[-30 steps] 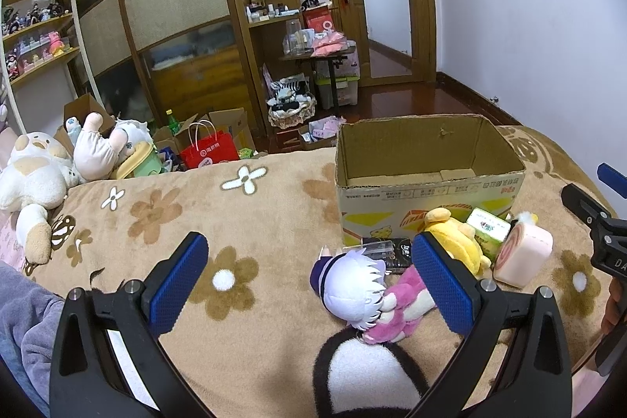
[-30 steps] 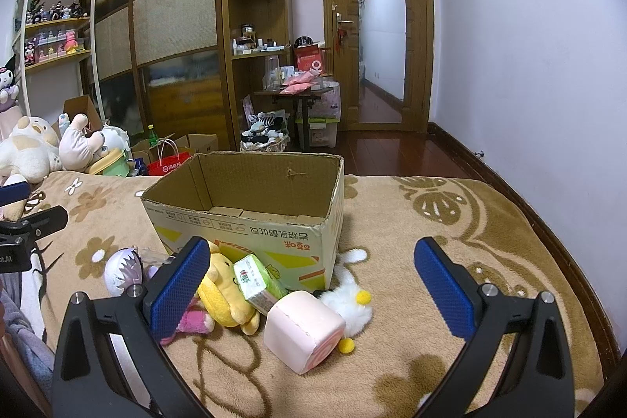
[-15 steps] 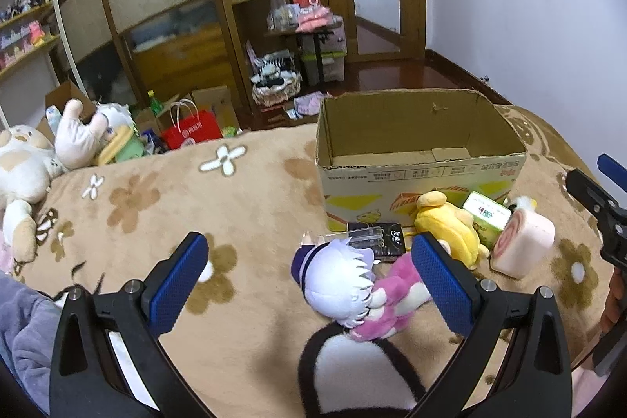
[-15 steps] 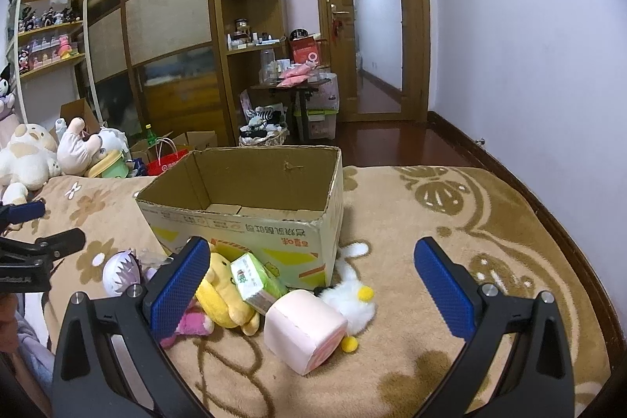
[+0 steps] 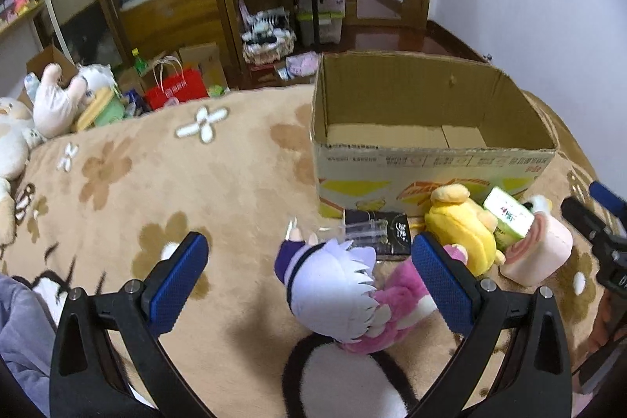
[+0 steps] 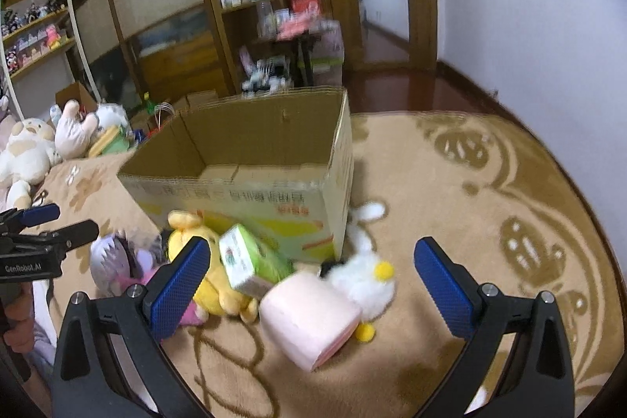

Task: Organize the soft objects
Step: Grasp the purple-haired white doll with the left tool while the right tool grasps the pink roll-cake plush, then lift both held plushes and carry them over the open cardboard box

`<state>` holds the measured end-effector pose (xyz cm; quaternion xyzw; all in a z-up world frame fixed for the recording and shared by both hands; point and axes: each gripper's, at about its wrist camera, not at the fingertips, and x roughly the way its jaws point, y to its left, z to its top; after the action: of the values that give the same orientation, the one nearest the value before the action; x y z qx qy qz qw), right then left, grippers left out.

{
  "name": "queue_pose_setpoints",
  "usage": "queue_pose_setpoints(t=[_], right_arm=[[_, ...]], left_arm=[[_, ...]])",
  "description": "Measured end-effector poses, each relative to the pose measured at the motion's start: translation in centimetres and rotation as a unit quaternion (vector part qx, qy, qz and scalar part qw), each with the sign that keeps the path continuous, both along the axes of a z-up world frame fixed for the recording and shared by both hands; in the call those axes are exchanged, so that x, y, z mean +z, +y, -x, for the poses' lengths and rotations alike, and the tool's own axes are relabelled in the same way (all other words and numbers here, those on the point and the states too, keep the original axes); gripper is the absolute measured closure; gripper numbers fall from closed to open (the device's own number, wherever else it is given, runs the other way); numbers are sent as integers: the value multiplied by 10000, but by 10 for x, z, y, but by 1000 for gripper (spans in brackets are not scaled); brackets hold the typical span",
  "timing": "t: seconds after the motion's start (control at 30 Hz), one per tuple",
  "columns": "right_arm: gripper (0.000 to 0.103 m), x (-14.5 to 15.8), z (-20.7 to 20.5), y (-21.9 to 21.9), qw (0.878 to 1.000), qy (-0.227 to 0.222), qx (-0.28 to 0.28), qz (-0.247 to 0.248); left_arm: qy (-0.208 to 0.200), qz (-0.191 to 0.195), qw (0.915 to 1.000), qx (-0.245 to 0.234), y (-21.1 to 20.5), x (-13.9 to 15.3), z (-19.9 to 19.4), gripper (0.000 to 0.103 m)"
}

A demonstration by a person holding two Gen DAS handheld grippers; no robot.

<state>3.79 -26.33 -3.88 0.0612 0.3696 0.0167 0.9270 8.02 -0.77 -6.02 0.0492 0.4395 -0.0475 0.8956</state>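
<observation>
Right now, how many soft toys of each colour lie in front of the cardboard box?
Yellow plush dog: 1
White fluffy plush with yellow nose: 1
Pink roll-cake cushion: 1
White-haired doll in pink: 1
Green-white plush carton: 1
Total: 5

Left tongs (image 5: 309, 283): moved forward and lower over the bed; white-haired plush doll in pink dress (image 5: 345, 294) now larger, between the spread blue pads. Right tongs (image 6: 311, 285): advanced toward the open cardboard box (image 6: 250, 163); pink roll-cake plush (image 6: 309, 316) and white chick plush (image 6: 364, 281) nearer, between its spread pads; view now motion-blurred
</observation>
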Motion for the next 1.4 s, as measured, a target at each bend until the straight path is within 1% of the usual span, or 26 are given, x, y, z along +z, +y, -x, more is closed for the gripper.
queue_pose_setpoints(t=[0.1,0.27,0.47,0.53,0.63,0.7,0.77,0.8,0.87,0.93,0.97,1.0,1.03,1.07,1.1,1.13,1.17,1.33,1.4], right_arm=[[0,-10,-6,-1,9996,278,13,37],[0,-21,-9,-4,9985,540,-47,-36],[0,-29,-12,-10,9964,800,-110,-262],[1,-32,-13,-11,9956,883,-106,-307],[6,-36,-15,-12,9945,993,-107,-315],[12,-40,-16,-12,9933,1098,-104,-342],[14,-42,-15,-13,9929,1130,-134,-354],[16,-41,-15,-13,9932,1106,-150,-319],[21,-39,-13,-12,9936,1078,-123,-299],[27,-39,-13,-11,9935,1087,-63,-317],[31,-39,-12,-10,9935,1094,-34,-322],[37,-39,-11,-9,9935,1094,7,-329],[39,-38,-9,-7,9936,1086,39,-321],[41,-37,-9,-5,9938,1077,60,-286],[47,-36,-8,-3,9940,1063,62,-238],[48,-36,-8,-3,9942,1055,53,-205],[52,-36,-7,-3,9942,1062,39,-181],[56,-37,-7,-10,9941,1047,-73,-290],[56,-36,-6,-10,9941,1036,-66,-311]], left_arm=[[206,0,9998,37,0,-9,-7,1],[609,88,9981,35,0,-25,-13,1],[775,90,9969,133,4,-35,-20,1],[857,144,9960,194,7,-39,-23,1],[985,257,9945,230,11,-46,-26,1],[1063,284,9936,248,12,-49,-28,1],[1149,340,9925,235,11,-53,-28,5],[1188,367,9920,211,11,-54,-28,10],[1288,411,9907,165,9,-58,-28,15],[1413,502,9886,116,7,-61,-27,28],[1464,542,9877,100,6,-63,-27,31],[1502,573,9870,93,5,-64,-25,38],[1529,588,9864,92,5,-65,-25,43],[1501,535,9872,99,5,-65,-24,45],[1483,511,9876,85,4,-65,-22,46],[1491,521,9874,73,4,-65,-22,47],[1479,561,9874,100,5,-65,-21,47],[1445,776,9860,285,15,-64,-15,48],[1422,762,9865,286,15,-62,-13,48]])
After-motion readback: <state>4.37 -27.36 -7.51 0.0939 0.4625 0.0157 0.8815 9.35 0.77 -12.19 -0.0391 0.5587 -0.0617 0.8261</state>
